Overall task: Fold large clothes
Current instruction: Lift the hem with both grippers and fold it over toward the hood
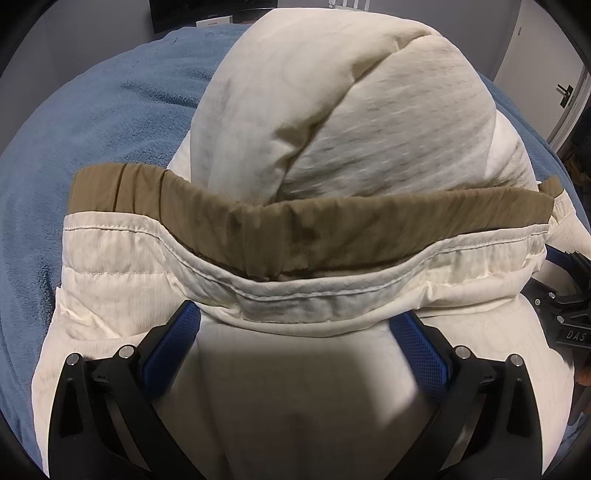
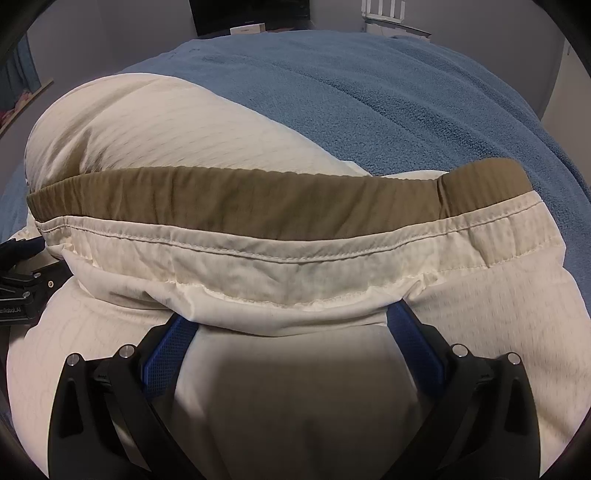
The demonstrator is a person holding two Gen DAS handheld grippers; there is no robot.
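Observation:
A large cream padded jacket (image 1: 332,122) with a brown hem band (image 1: 295,229) lies on a blue blanket; it also fills the right wrist view (image 2: 166,136), brown band (image 2: 240,199) across the middle. My left gripper (image 1: 295,321) has its jaws wide apart, the blue fingertips (image 1: 177,332) tucked under the folded cream edge. My right gripper (image 2: 291,321) stands the same way, wide open with blue fingertips (image 2: 170,343) under the fold. Neither pair of pads is pressed together. The right gripper's body shows at the left view's right edge (image 1: 569,310).
The blue blanket (image 1: 92,140) covers the bed all round the jacket, also in the right wrist view (image 2: 406,92). A dark screen and white box (image 2: 247,27) stand beyond the bed. A door with a handle (image 1: 565,94) is at the right.

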